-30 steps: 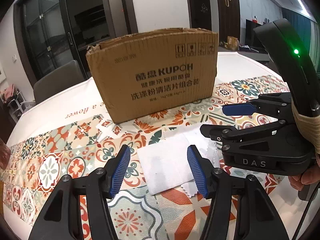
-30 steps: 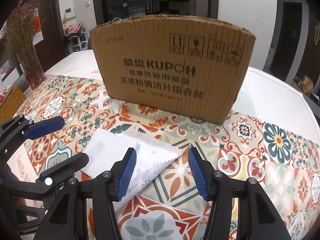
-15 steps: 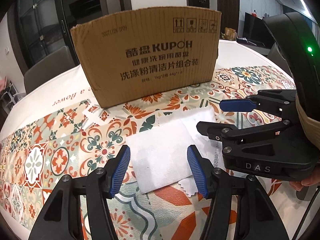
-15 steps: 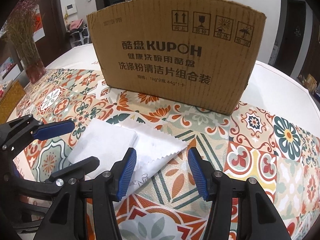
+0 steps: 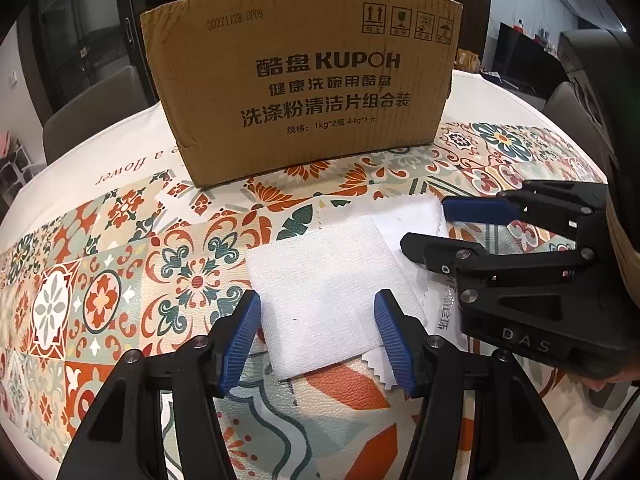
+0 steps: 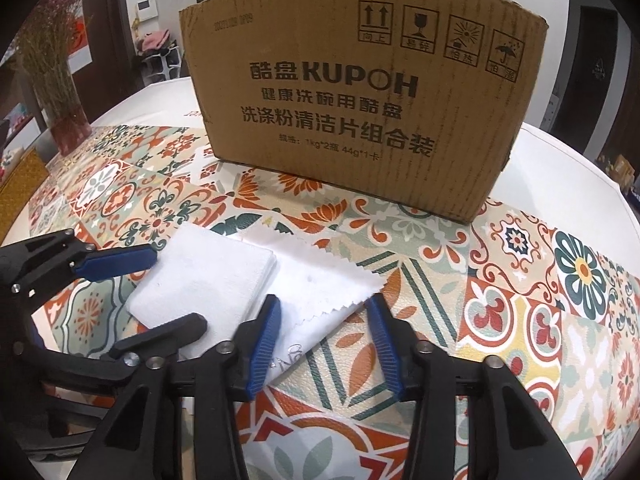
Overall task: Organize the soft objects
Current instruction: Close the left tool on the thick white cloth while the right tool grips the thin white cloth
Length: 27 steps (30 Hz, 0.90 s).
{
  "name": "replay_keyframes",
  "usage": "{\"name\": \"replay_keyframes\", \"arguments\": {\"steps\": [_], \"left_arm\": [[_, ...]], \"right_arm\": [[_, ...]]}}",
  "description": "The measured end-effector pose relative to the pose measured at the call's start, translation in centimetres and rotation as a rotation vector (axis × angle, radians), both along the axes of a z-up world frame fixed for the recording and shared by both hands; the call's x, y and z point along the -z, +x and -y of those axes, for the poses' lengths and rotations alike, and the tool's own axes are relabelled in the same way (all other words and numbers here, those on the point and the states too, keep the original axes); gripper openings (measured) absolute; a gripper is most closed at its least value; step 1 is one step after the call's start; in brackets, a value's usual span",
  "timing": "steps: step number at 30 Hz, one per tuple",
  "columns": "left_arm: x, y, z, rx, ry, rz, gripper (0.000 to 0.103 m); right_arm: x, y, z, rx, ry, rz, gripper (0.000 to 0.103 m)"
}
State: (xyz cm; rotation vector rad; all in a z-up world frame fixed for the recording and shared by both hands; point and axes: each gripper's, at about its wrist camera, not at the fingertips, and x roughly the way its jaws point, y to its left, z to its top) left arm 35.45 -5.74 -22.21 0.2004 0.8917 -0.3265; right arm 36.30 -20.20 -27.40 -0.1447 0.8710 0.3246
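A thick folded white cloth [image 5: 320, 280] [image 6: 208, 276] lies on the patterned tablecloth [image 5: 120, 280], overlapping a thin white cloth with a zigzag edge [image 5: 412, 216] [image 6: 320, 276]. My left gripper [image 5: 318, 320] [image 6: 180, 288] is open, its blue pads [image 5: 248, 320] on either side of the folded cloth's near end without pressing it. My right gripper [image 6: 324, 312] [image 5: 424, 226] hovers low over the thin cloth's right corner. Its jaws are closing, the corner lies between them, and the pads [image 6: 264, 340] stand apart from it.
A tall brown cardboard box [image 5: 304, 80] [image 6: 360, 100] with printed lettering stands just behind the cloths. A vase of dried flowers [image 6: 68, 120] is at the far left of the table, with a woven yellow thing [image 6: 20, 188] near it. A grey chair [image 5: 92, 112] stands beyond the table edge.
Both grippers have come down closer to the cloths, and the box looms larger. The right gripper's jaws have narrowed around the thin cloth's corner. The left jaws keep their width.
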Motion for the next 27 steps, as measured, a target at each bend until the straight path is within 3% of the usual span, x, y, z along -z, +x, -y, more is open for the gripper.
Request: {"name": "replay_keyframes", "arguments": {"steps": [1, 4, 7, 11, 15, 27], "left_arm": [[0.0, 0.1, 0.0, -0.001, -0.003, -0.001, 0.058], [0.1, 0.1, -0.1, -0.001, -0.02, -0.007, 0.051], [0.1, 0.0, -0.1, 0.006, -0.042, -0.013, 0.032], [-0.1, 0.0, 0.2, 0.013, -0.054, -0.018, 0.011], [-0.5, 0.1, 0.3, 0.001, -0.051, -0.012, 0.009], [-4.9, -1.7, -0.6, -0.069, -0.029, 0.131, 0.009]], "right_arm": [[0.0, 0.0, -0.1, -0.003, 0.004, -0.001, 0.034], [0.0, -0.1, -0.3, -0.005, 0.007, 0.0, 0.03], [-0.1, 0.0, 0.0, 0.007, 0.033, -0.012, 0.018], [-0.2, -0.1, 0.4, 0.014, 0.058, -0.026, 0.012], [-0.3, -0.5, 0.3, 0.015, 0.061, -0.028, 0.011], [-2.3, -1.5, 0.5, 0.045, 0.081, 0.014, 0.011]]}}
